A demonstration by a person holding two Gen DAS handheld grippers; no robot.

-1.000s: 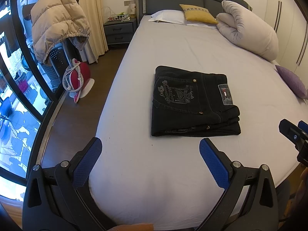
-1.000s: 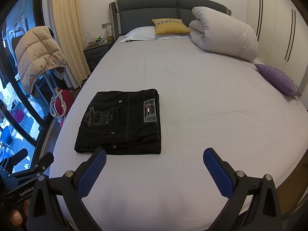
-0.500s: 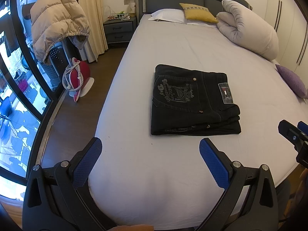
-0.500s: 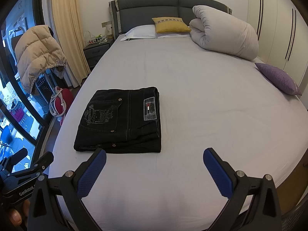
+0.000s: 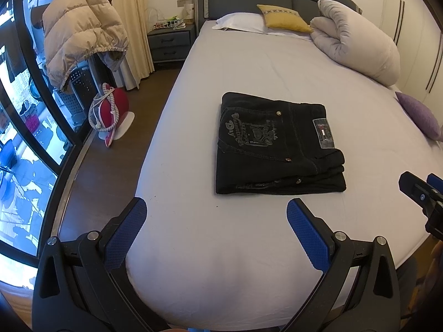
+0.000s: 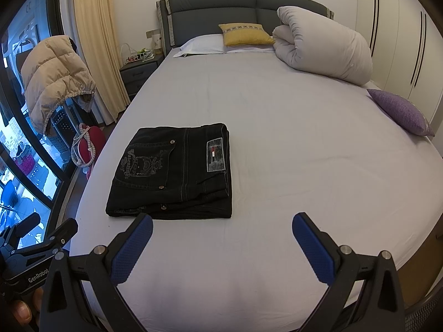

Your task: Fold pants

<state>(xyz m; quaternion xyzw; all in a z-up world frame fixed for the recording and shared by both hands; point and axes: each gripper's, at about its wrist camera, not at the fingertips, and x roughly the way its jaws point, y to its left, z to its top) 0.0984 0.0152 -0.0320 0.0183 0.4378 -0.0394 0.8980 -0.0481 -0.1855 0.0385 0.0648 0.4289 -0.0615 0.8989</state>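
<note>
Black pants [image 5: 277,146] lie folded into a compact rectangle on the white bed sheet [image 5: 249,63], back pocket print and label facing up; they also show in the right wrist view [image 6: 177,171]. My left gripper [image 5: 216,221] is open and empty, above the bed's near edge, just short of the pants. My right gripper [image 6: 221,235] is open and empty, near the pants' front right corner, not touching them. The right gripper's tip [image 5: 418,191] shows at the right edge of the left wrist view.
A rolled white duvet [image 6: 324,44], a yellow cushion [image 6: 243,34] and a white pillow [image 6: 205,44] lie at the bed's head. A purple cushion [image 6: 401,112] lies at the right edge. A beige jacket [image 5: 80,33], red bag [image 5: 110,110] and nightstand [image 5: 170,43] stand left.
Both grippers have drifted slightly back and sideways; the pants appear a little shifted in both views. The pants themselves lie unchanged and both grippers stay open.
</note>
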